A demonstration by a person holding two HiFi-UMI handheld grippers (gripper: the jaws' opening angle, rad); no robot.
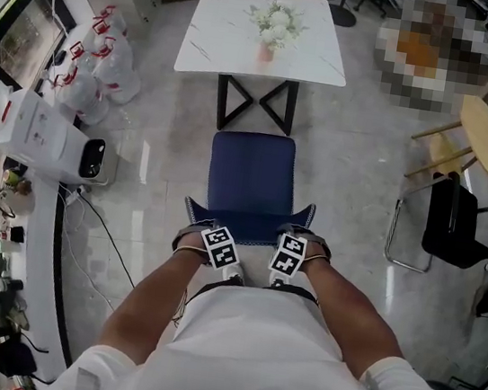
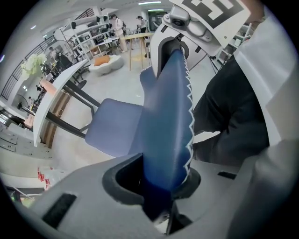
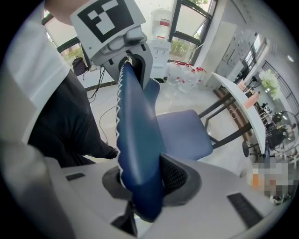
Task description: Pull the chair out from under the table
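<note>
The blue chair (image 1: 252,171) stands on the floor just in front of the white marble table (image 1: 211,37), its seat out from under the top. Its backrest (image 1: 248,215) is nearest me. My left gripper (image 1: 212,235) is shut on the backrest's top edge at the left, my right gripper (image 1: 294,242) on the same edge at the right. In the left gripper view the backrest (image 2: 166,126) with white stitching runs down between the jaws of my left gripper (image 2: 161,186). The right gripper view shows the backrest (image 3: 138,135) pinched in my right gripper (image 3: 142,186).
A vase of white flowers (image 1: 271,28) stands on the table. White bags (image 1: 101,59) and a white appliance (image 1: 60,148) with cables lie at the left. A black chair (image 1: 458,222) and a round wooden stool (image 1: 485,135) stand at the right.
</note>
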